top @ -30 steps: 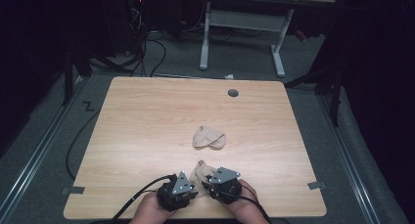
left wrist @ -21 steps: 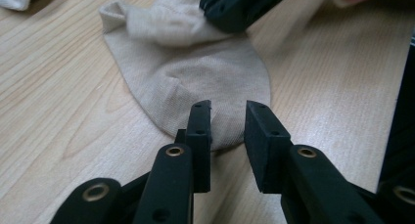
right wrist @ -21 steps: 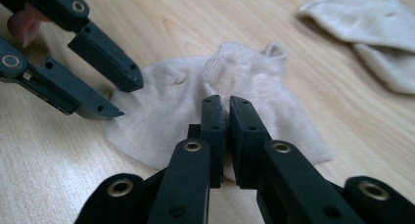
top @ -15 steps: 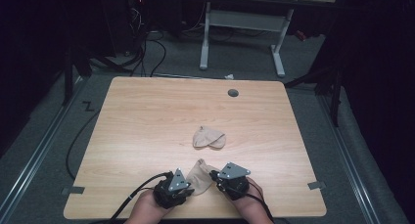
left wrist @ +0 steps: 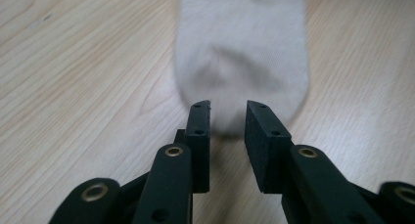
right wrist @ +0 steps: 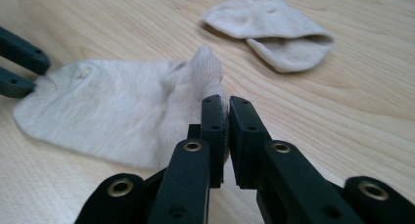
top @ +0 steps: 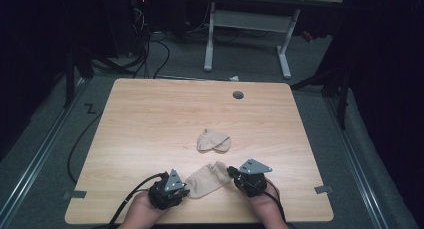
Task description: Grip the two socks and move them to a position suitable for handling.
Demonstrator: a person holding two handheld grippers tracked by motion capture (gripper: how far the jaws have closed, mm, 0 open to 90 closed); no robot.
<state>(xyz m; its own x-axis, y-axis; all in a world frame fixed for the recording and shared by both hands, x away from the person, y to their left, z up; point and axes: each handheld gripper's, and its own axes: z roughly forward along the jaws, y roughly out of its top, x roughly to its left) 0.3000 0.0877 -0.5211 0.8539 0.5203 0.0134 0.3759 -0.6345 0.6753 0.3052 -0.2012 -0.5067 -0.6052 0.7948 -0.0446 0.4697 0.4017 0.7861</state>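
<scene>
Spread further apart now than a second ago: left tongs (top: 184, 193) and right tongs (top: 233, 172), drawn away from each other along the near edge of the surface (top: 150, 119). Between them, stretched flat where before it sat bunched against the two heads, the near sock (top: 206, 178), lying close to the front edge and running up toward the right.

Seen from the right gripper view, right tongs (right wrist: 226, 106) pinched on the raised cuff end of that sock (right wrist: 117, 111), jaws almost together with cloth between them. Seen from the left gripper view, left tongs (left wrist: 227, 114) parted, jaws apart over the rounded toe end (left wrist: 242, 62), fabric in the gap but not squeezed; touching or just above, hard to say. Across in the right gripper view, same left pair showing at the toe (right wrist: 19, 62), likewise parted.

Judged from this: pulling-out step about finished, sock smoothed lengthwise and ready for folding or for pairing. Probably a release or a fresh grip on the left side under way.

Unmoved over the last second: second sock (top: 214, 140), folded over itself, well apart toward the middle of the surface, also visible beyond in the right gripper view (right wrist: 271, 31). Grommet hole (top: 238, 94) near the far edge likewise as it was.
</scene>
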